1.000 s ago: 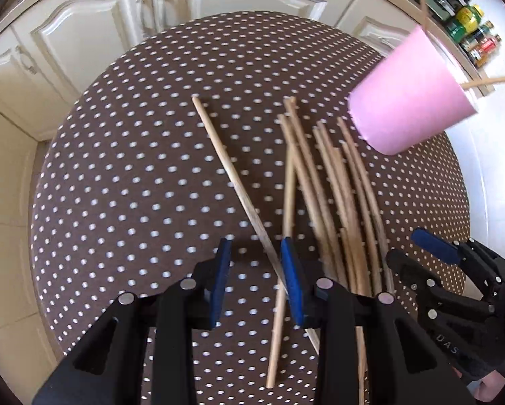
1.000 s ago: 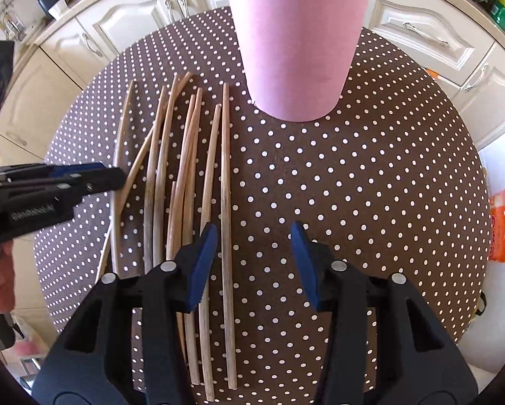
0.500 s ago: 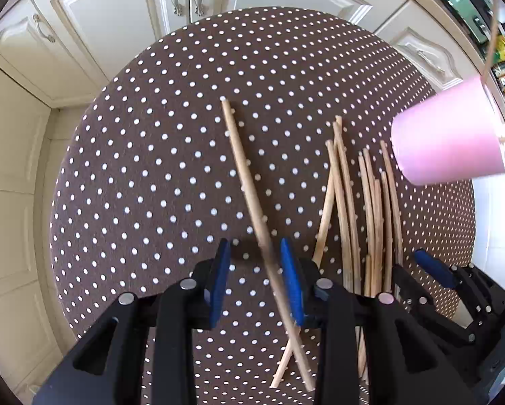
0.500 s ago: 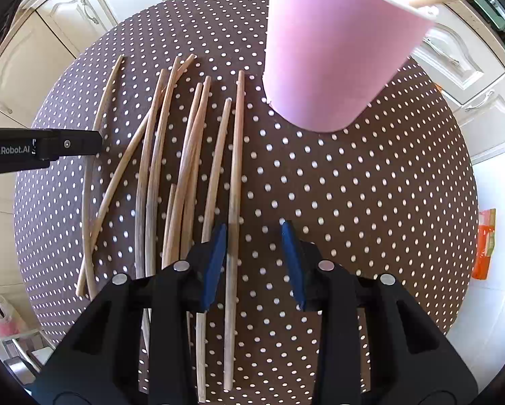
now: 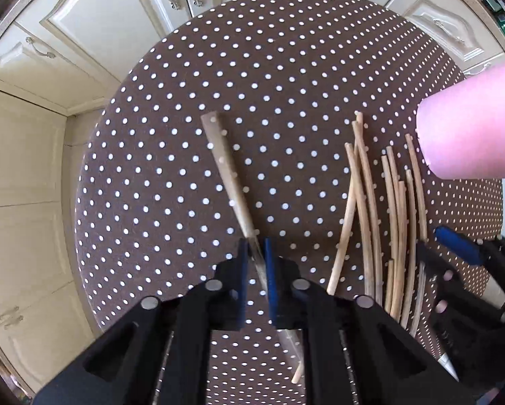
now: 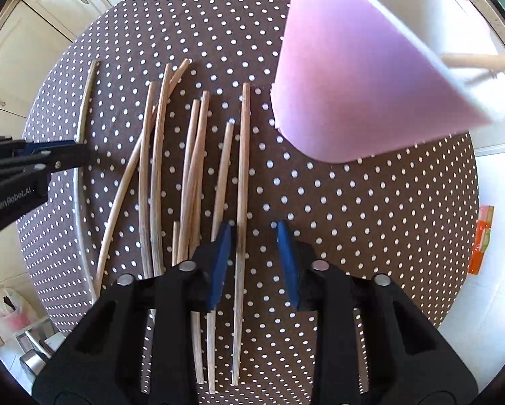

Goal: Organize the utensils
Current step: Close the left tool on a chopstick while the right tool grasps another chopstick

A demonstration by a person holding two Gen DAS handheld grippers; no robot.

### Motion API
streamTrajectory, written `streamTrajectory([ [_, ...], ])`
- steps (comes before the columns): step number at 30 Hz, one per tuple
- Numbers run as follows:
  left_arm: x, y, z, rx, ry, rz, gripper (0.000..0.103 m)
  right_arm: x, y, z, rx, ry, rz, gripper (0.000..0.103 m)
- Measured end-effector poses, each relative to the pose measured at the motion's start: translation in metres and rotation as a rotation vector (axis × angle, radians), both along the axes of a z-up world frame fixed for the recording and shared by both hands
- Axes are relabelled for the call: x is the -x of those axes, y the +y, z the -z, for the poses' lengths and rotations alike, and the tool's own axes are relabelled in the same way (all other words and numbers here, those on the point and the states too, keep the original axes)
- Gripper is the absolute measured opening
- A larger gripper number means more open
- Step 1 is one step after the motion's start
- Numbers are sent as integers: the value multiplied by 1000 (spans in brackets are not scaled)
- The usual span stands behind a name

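Several wooden chopsticks (image 6: 191,168) lie side by side on a round brown polka-dot table (image 6: 353,219). A pink cup (image 6: 353,84) stands behind them with a chopstick (image 6: 482,62) sticking out of it. My left gripper (image 5: 255,260) is shut on a single chopstick (image 5: 229,175) that lies apart, left of the bundle (image 5: 394,209). My right gripper (image 6: 254,263) points down over the rightmost chopstick (image 6: 243,168). That stick is between the closing jaws, close to the left pad, and the pads do not press on it. The left gripper (image 6: 73,155) also shows at the right wrist view's left edge.
Cream cabinet doors (image 5: 117,17) surround the table at the back and left. White floor tiles with an orange packet (image 6: 482,239) lie to the right. The pink cup (image 5: 472,128) stands close to the bundle's far right end.
My left gripper slid left over the lone chopstick and shut on it. My right gripper moved left over the rightmost chopstick and its jaws narrowed.
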State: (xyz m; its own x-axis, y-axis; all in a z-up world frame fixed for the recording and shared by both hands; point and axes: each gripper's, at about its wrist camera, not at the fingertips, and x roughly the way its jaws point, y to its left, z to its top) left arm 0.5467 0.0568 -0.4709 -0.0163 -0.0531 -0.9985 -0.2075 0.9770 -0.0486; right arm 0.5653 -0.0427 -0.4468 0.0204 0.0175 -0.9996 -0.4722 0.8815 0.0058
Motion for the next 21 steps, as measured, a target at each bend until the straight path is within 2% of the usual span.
streamTrajectory([
  [4,-3,-2,0,-29,-16,39,6,-12,1,-2,-10,1,5,6],
  [11,6,2,-2,-10,-69,55,5,-23,-23,3,-95,50,56,5],
  [15,22,8,-11,44,-108,37,5,-16,-41,3,-159,77,106,5],
  [21,43,-8,-49,114,-266,80,5,5,-70,-17,-271,46,191,5],
])
